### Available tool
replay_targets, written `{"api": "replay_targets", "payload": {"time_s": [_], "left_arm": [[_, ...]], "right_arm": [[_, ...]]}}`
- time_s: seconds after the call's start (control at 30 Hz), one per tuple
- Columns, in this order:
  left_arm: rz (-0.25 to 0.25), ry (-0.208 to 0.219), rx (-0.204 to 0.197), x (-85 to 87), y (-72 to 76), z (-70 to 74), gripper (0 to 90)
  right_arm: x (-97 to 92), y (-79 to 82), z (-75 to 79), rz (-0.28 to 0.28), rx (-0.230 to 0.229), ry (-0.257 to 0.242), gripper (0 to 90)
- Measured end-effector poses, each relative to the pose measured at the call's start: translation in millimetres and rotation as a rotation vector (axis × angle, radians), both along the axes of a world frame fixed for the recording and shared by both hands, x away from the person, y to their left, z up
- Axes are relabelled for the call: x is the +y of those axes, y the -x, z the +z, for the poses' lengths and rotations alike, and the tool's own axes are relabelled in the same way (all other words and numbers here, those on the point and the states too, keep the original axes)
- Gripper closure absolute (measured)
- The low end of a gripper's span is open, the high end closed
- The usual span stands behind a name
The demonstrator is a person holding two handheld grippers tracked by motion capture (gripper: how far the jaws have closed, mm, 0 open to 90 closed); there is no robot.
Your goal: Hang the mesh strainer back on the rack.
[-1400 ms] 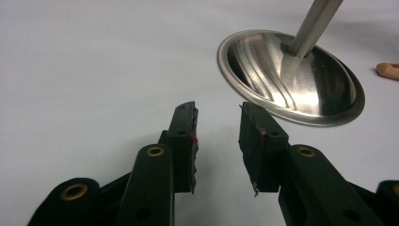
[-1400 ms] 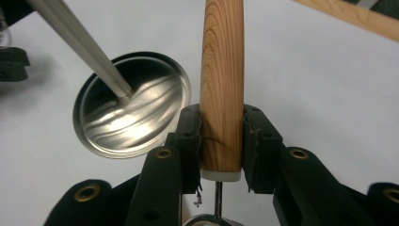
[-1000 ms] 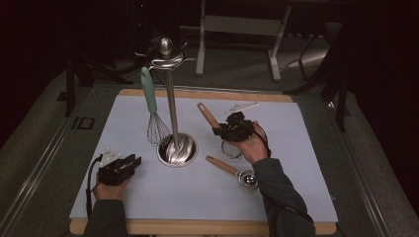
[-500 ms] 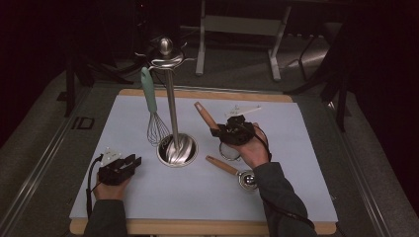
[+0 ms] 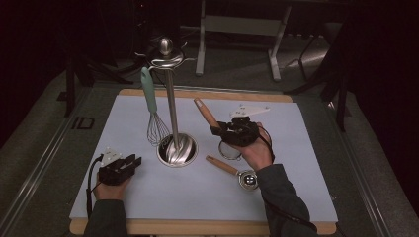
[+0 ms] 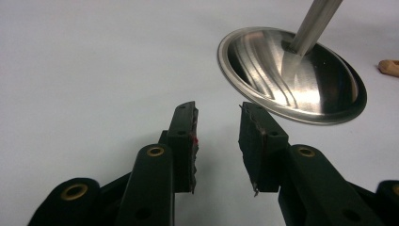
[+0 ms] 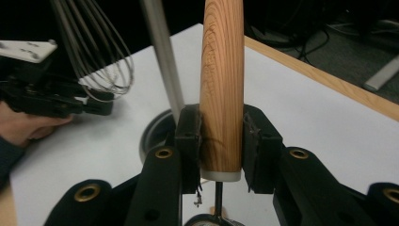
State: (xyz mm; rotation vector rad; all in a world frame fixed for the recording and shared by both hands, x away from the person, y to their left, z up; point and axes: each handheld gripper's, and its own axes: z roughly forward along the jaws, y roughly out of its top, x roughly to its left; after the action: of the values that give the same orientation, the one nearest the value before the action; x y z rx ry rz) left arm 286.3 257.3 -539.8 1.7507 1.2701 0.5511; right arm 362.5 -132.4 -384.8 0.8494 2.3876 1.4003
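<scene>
Two hand-held grippers. Right hand-held gripper (image 5: 217, 129) clenched on wooden-handled strainer (image 7: 222, 84), lifted at 3 o'clock of hanging stand (image 5: 171, 106); raise handle end level with hooks, clear of whisk (image 5: 157, 129). Left hand-held gripper (image 6: 217, 141) released, idle on bench (image 5: 296, 148).

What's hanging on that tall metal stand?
A whisk with a mint handle hangs from the stand. Its wires dangle just above the stand's round base. The hook holding it is too dim to make out.
</scene>
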Motion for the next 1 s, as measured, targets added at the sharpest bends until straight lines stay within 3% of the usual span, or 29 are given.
{"api": "replay_targets", "payload": {"time_s": [0.4,0.57,0.63,1.0], "left_arm": [[-0.001,-0.002,-0.001,0.0,0.1,0.1,67.2],[0.0,0.001,0.0,0.0,0.0,0.0,67.2],[0.0,0.0,0.0,0.1,0.1,0.0,67.2],[-0.001,0.002,0.0,0.4,0.1,0.0,67.1]], "right_arm": [[6.4,16.8,20.0,0.051,-0.095,-0.054,70.6],[8.6,18.9,25.9,0.062,-0.112,-0.062,70.6],[8.9,20.0,33.0,0.082,-0.122,-0.094,70.6],[8.8,20.5,48.8,0.115,-0.148,-0.116,70.6]]}}
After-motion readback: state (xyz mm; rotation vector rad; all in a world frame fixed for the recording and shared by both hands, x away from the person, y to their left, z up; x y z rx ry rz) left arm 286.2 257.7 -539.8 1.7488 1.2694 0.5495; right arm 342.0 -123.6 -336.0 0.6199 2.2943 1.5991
